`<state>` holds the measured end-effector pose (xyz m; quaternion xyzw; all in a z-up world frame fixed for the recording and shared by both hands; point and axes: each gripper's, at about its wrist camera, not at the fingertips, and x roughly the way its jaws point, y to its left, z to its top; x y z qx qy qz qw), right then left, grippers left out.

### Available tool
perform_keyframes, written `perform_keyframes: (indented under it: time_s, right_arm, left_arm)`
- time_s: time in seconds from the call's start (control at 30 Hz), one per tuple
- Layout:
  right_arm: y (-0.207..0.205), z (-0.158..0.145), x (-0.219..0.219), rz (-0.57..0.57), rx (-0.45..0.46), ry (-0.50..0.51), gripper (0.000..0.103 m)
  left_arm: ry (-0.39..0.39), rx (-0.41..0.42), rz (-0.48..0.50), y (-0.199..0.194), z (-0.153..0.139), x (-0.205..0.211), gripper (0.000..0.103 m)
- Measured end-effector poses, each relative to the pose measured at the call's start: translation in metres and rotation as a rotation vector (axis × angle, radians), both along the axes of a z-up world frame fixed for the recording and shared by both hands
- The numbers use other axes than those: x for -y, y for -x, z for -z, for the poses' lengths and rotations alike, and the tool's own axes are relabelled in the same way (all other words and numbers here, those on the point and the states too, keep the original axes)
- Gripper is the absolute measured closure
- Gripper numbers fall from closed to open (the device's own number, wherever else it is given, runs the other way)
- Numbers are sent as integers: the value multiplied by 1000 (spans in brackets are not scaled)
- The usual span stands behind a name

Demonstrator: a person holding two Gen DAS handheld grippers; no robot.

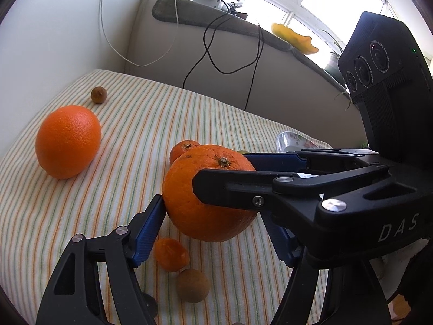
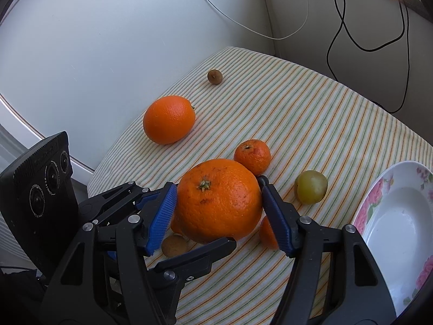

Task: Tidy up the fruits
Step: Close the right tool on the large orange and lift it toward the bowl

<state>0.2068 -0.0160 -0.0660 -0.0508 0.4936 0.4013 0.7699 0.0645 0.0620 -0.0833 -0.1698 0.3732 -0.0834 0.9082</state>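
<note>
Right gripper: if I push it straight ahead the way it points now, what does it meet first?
The big orange. It already sits between the jaws of the right gripper, so pushing on should press it deeper toward the palm. The small mandarin lies just behind it, apparently touching; depth is unclear.

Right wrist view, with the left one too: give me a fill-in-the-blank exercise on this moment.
1. The cloth under the fruit is ____.
2. The left hand-held gripper and right hand-held gripper flank one big orange, its stem facing ____.
3. The green fruit lies between that orange and the flowered ____.
Missing words: striped; up; bowl.
</note>
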Motion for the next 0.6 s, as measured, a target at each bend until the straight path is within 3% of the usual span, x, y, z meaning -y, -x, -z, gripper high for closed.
perform_keyframes:
  time_s: [0.6]
  right_arm:
    - [9, -35, 30, 28, 61, -47, 35]
  left_arm:
    - [-32, 63, 23, 4, -30, 26, 31]
